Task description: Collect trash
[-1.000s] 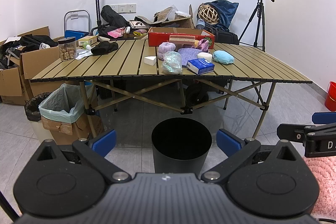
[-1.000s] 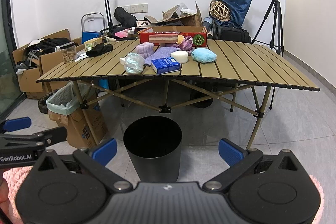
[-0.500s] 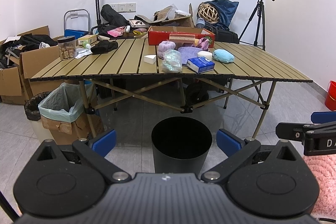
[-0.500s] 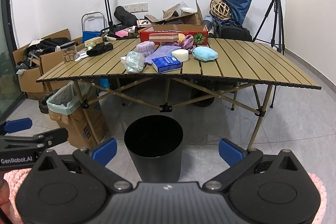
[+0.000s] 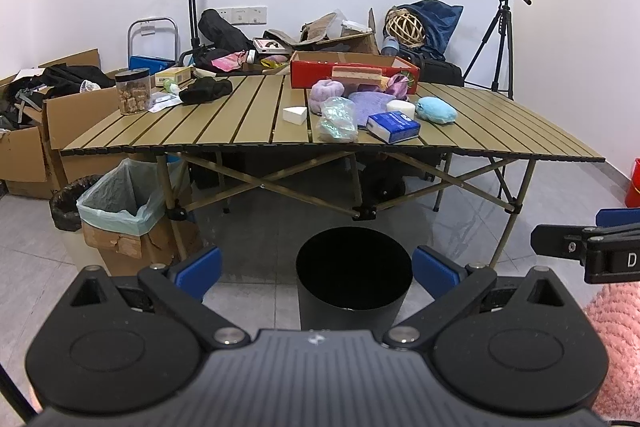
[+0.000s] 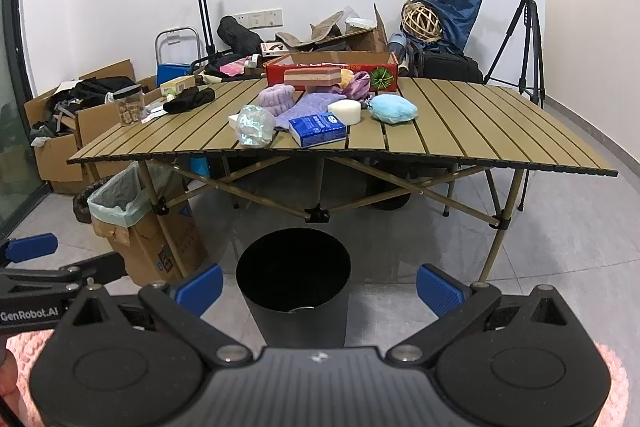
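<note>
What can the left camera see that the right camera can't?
Only the left camera shows a red bucket at the far right edge, and the right gripper poking in. Only the right camera shows a dark glass door on the left, and the left gripper. Both show the table, the blue tissue pack, the crumpled plastic bag and the black bin; both jaws are open.

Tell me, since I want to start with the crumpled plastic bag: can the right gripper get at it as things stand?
Probably yes. The right gripper is open and empty, and the crumpled plastic bag sits near the table's front edge with nothing before it. The blue tissue pack lies close beside it, so approach from the front.
</note>
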The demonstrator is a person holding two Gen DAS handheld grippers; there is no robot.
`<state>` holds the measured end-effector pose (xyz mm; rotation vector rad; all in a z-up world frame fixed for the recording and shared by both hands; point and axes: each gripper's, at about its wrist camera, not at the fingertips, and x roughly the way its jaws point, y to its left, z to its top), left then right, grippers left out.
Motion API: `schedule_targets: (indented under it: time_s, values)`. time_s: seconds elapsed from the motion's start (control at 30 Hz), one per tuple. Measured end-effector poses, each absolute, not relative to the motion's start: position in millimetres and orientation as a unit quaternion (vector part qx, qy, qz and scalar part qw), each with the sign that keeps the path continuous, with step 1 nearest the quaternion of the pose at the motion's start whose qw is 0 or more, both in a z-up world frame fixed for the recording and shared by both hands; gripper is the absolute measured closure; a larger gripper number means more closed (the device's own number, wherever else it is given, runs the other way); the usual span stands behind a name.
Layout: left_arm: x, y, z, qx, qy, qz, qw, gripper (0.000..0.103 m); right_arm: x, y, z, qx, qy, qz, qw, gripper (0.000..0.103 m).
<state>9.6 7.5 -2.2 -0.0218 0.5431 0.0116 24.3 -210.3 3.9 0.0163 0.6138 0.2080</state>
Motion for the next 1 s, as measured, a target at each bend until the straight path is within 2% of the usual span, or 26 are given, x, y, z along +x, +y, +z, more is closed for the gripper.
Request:
schedule_targets:
  time_s: [1.0]
  values:
    - [76, 23, 10, -0.032, 0.225, 0.031, 0.973, 0.0, 108, -197, 20, 0.01, 0.256, 0.117, 0.96, 0.0]
